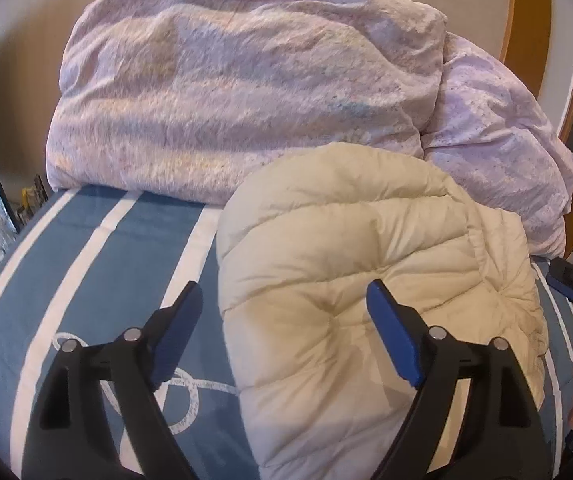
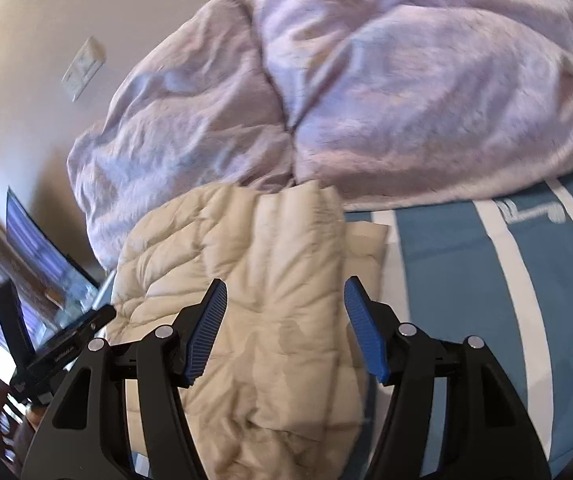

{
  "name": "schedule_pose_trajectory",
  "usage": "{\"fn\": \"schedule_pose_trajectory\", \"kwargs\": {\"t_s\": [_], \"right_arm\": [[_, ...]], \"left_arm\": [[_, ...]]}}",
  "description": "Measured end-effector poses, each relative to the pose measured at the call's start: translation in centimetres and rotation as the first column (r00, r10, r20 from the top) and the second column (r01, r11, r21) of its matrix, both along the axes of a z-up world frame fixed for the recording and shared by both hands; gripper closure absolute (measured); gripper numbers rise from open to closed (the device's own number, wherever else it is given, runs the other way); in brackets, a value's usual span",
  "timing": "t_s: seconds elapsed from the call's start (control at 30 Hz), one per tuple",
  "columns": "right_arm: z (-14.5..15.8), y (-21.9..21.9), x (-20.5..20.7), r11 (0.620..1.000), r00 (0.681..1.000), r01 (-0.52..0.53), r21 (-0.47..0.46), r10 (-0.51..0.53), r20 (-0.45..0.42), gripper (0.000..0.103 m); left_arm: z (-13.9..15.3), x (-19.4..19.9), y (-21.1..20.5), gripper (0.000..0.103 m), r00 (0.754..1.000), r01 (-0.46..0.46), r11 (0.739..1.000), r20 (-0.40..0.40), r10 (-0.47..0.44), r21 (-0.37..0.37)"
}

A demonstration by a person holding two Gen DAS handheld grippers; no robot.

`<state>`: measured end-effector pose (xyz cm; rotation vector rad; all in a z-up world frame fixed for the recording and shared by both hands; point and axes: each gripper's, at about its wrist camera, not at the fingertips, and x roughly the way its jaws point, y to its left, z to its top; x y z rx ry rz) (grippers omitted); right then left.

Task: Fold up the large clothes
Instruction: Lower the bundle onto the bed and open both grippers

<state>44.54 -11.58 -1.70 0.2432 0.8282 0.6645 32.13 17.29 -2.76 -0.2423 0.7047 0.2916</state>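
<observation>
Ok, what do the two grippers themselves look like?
Both match: the left gripper and right gripper have black angular plastic fingers with silver round pivot pins and blue pads. The right's pads show fine ribbing. No cables or sleeves are visible.

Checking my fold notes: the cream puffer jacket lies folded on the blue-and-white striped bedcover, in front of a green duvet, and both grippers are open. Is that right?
One detail is wrong: the duvet behind the cream puffer jacket is pale lilac-pink, not green, as the left wrist view shows. The rest holds: the jacket lies folded on the striped bedcover, and the left gripper and right gripper are open.
</observation>
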Motion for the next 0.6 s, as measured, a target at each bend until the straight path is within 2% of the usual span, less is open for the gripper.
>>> {"fn": "schedule_pose_trajectory", "kwargs": {"t_s": [0.1,0.23,0.33,0.4,0.6], "right_arm": [[-0.5,2.3,-0.2,0.997,0.999,-0.022,-0.076,0.025,0.037,0.04],[-1.5,4.1,0.2,0.992,0.998,-0.004,-0.129,0.012,0.064,0.04],[-2.8,4.6,0.9,0.983,0.998,0.015,-0.185,-0.004,0.059,0.041],[-4.2,4.8,1.3,0.972,0.999,0.029,-0.232,-0.019,0.044,0.042],[-6.8,4.2,2.0,0.974,0.999,0.037,-0.221,-0.038,0.001,0.042]], "left_arm": [[-0.1,0.8,-0.9,0.019,1.0,0.005,1.0,-0.016,-0.005,0.017],[-0.9,2.2,-2.0,0.019,0.999,0.011,0.998,-0.047,-0.008,0.065],[-1.8,3.0,-2.2,0.018,0.998,0.005,0.996,-0.068,0.001,0.089],[-2.5,3.5,-2.1,0.011,0.997,-0.003,0.995,-0.078,0.011,0.098],[-4.5,4.4,-1.3,0.003,0.996,-0.011,0.997,-0.084,0.017,0.074]]}}
